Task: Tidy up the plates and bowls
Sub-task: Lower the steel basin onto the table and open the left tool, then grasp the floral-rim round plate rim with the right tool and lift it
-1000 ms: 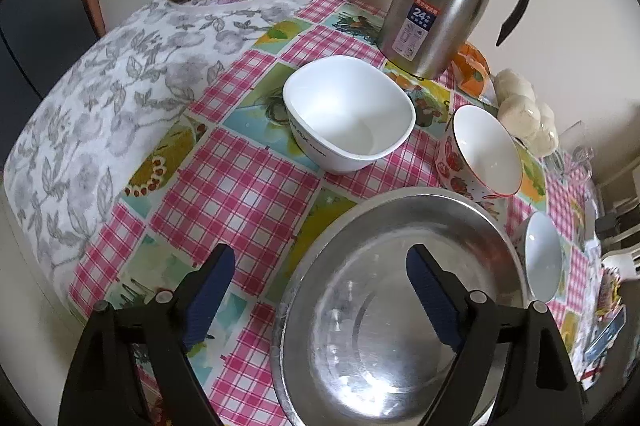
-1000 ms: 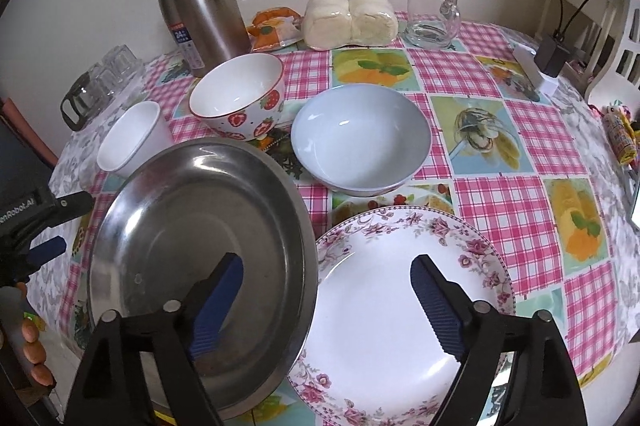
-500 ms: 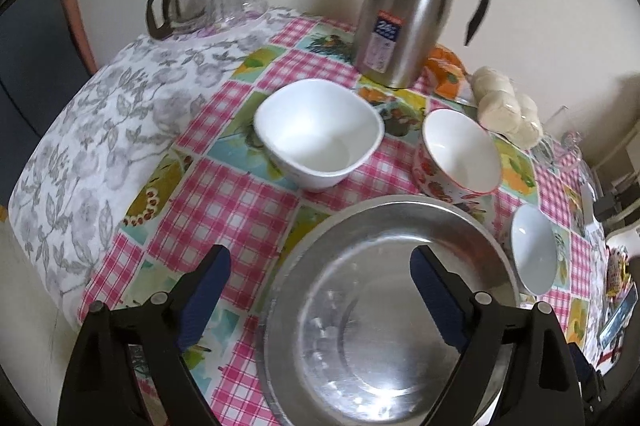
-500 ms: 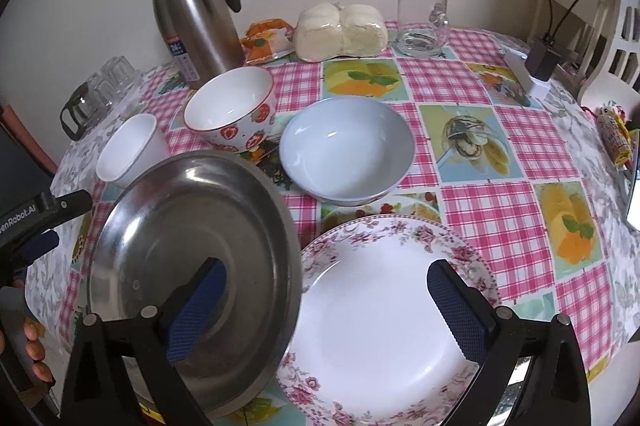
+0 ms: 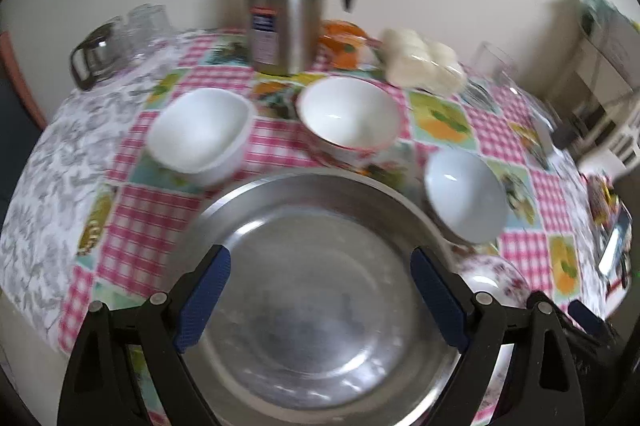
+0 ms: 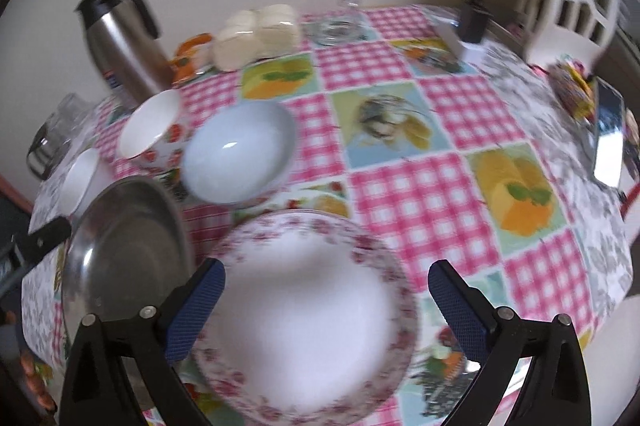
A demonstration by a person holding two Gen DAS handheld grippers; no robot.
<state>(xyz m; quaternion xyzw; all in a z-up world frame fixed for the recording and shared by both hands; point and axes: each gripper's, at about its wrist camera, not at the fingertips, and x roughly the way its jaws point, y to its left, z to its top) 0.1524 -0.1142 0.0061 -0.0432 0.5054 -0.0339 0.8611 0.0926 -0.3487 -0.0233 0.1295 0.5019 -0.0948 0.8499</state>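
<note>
here the left claw (image 5: 320, 300) hangs spread wide above the steel plate (image 5: 316, 290) on the table (image 6: 432, 202), gripping nothing; the right claw (image 6: 326, 300), also spread and empty, hangs over the floral plate (image 6: 308, 306) beside it.

Open tablecloth (image 6: 436, 194) is seen at right of the right wrist view. The upper left is crowded by a pale bowl (image 6: 238, 152), strawberry bowl (image 6: 150, 130) and thermos (image 6: 122, 44).
</note>
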